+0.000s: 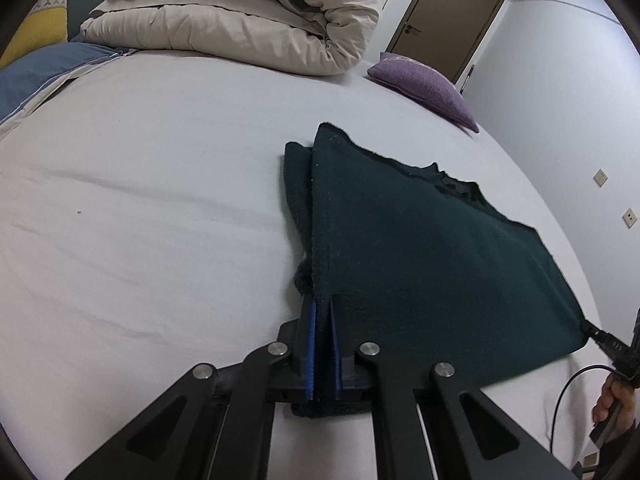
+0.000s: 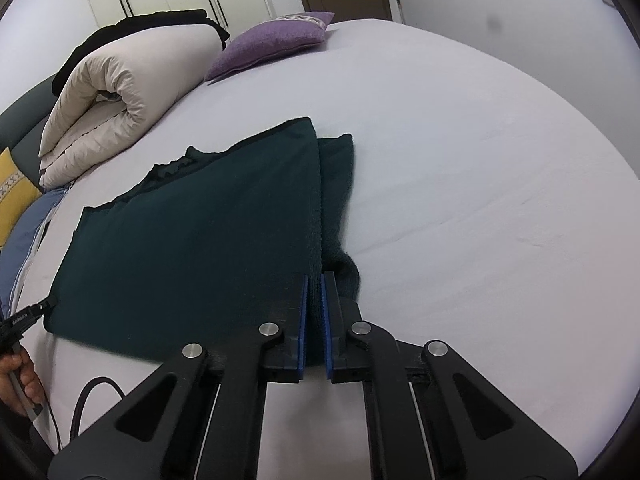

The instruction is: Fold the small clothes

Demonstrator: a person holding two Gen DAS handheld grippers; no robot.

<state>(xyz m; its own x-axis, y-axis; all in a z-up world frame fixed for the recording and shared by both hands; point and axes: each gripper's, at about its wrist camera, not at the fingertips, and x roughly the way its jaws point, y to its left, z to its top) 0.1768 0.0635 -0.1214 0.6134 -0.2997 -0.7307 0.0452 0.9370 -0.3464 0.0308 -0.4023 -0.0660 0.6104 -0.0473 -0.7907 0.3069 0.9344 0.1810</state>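
Your left gripper has its fingers clenched on one near corner of the dark green garment; your right gripper pinches the other near corner the same way. Between the two grips the near hem is lifted slightly, and ahead of the fingers the rest lies flat on the bed, with a sleeve tucked under each side edge. You appear to be mid-fold: the next move likely calls for carrying both corners forward together toward the collar, keeping the hem taut and level. Beyond lie a rolled duvet and purple cushion. No containers are in view.
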